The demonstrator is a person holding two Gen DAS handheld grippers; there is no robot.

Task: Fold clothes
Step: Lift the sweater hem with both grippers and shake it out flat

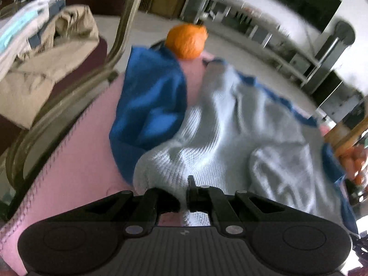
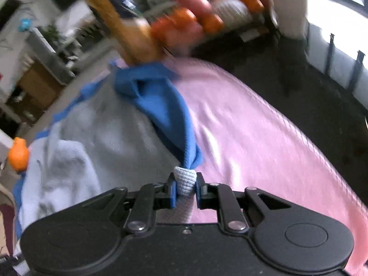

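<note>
A knit garment with a pale blue-grey body (image 1: pixel 230 133) and dark blue sleeves (image 1: pixel 151 101) lies crumpled on a pink cloth (image 1: pixel 76 161). My left gripper (image 1: pixel 184 197) is shut on the pale knit hem at the near edge. In the right wrist view the same garment (image 2: pixel 103 133) spreads to the left, with a dark blue sleeve (image 2: pixel 165 110) running up from my jaws. My right gripper (image 2: pixel 185 186) is shut on the pale knit cuff of that sleeve, held above the pink cloth (image 2: pixel 253 138).
An orange ball-like object (image 1: pixel 186 41) sits at the garment's far end; it also shows in the right wrist view (image 2: pixel 18 154). A chair (image 1: pixel 69 96) with beige clothes (image 1: pixel 46 69) stands left. Fruit (image 2: pixel 195 20) and a wooden post (image 2: pixel 128 30) stand beyond the cloth. Both views are motion-blurred.
</note>
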